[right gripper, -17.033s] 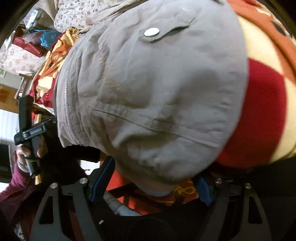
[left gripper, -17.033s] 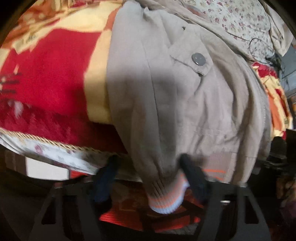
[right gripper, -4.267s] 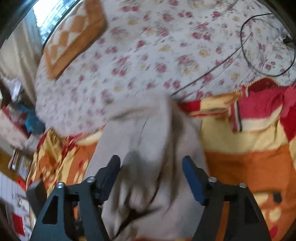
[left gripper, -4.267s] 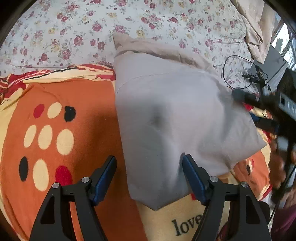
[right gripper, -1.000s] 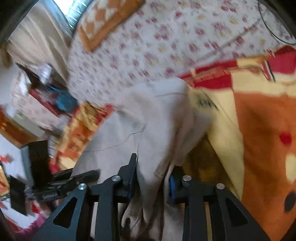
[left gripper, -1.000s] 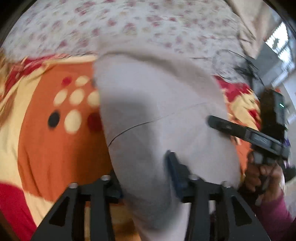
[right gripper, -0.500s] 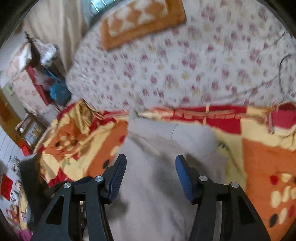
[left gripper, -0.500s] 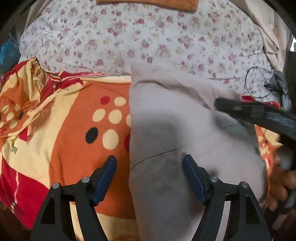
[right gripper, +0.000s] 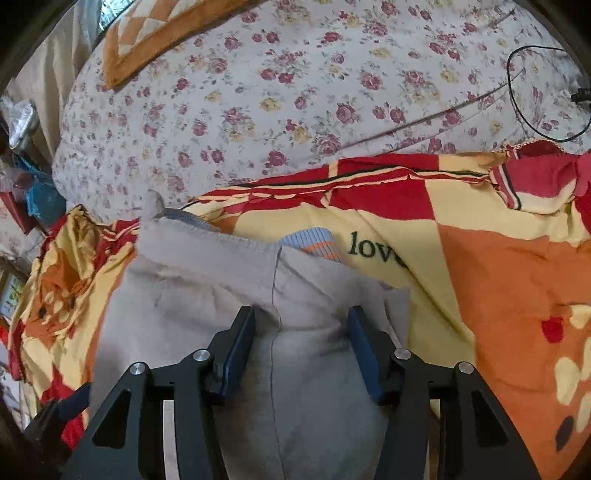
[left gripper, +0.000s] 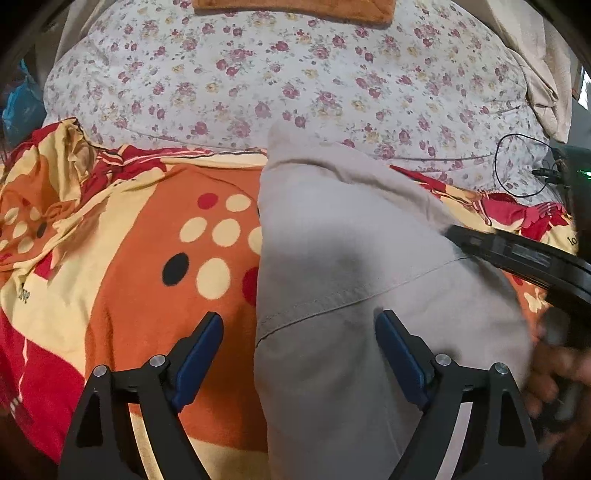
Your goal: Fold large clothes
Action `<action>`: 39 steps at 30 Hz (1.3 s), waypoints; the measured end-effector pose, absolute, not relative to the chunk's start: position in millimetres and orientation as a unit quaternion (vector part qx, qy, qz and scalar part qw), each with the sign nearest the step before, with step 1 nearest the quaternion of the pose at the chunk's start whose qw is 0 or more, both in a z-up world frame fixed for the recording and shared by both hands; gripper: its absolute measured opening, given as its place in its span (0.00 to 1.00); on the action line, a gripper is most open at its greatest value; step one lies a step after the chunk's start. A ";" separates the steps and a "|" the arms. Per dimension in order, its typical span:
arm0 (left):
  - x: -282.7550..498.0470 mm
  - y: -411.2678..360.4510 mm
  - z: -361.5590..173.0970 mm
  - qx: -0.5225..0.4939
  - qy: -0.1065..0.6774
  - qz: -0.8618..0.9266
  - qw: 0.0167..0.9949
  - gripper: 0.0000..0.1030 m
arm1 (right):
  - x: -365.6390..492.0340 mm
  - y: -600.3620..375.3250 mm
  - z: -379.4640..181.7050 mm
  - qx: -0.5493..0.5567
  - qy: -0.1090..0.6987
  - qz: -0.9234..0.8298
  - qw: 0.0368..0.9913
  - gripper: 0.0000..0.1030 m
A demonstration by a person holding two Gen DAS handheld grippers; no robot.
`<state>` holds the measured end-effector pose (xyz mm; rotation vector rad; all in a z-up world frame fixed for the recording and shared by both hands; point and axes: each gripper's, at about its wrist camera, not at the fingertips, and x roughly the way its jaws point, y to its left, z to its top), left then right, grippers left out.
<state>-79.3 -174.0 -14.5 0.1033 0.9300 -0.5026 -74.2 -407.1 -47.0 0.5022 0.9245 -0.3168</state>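
A grey-beige jacket [left gripper: 343,258] lies folded into a long bundle on an orange, red and yellow blanket [left gripper: 147,258]. My left gripper [left gripper: 299,328] is open above its near part, with the left edge of the bundle between the blue pads. In the right wrist view the jacket [right gripper: 207,288] shows its ribbed hem and a striped cuff [right gripper: 314,247] at the far end. My right gripper [right gripper: 301,321] is open over the jacket, the fabric bulging between the fingers. The right gripper's black body also shows in the left wrist view [left gripper: 517,254].
A floral quilt [left gripper: 295,74] covers the bed beyond the blanket, with an orange checked cushion [right gripper: 147,33] on it. A black cable [right gripper: 535,92] loops at the right. Cluttered furniture [right gripper: 22,184] stands beyond the bed's left side.
Both grippers were shut on the jacket a second ago; they have let go and drawn back, and the jacket now lies flat on the blanket.
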 end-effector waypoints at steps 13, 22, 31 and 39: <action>-104.6 -163.7 1.1 0.054 0.440 -0.236 0.865 0.83 | -136.4 -346.8 -15.9 0.116 0.466 -0.103 0.871 0.52; -134.2 -142.4 20.4 0.051 0.415 -0.240 0.876 0.83 | -153.3 -337.9 -18.2 0.084 0.465 -0.133 0.871 0.58; -168.7 -129.0 40.8 0.063 0.386 -0.238 0.889 0.83 | -172.3 -323.2 6.0 0.088 0.442 -0.147 0.880 0.62; -186.5 -119.5 48.7 0.057 0.367 -0.234 0.899 0.83 | -178.7 -320.3 12.8 0.100 0.435 -0.163 0.880 0.70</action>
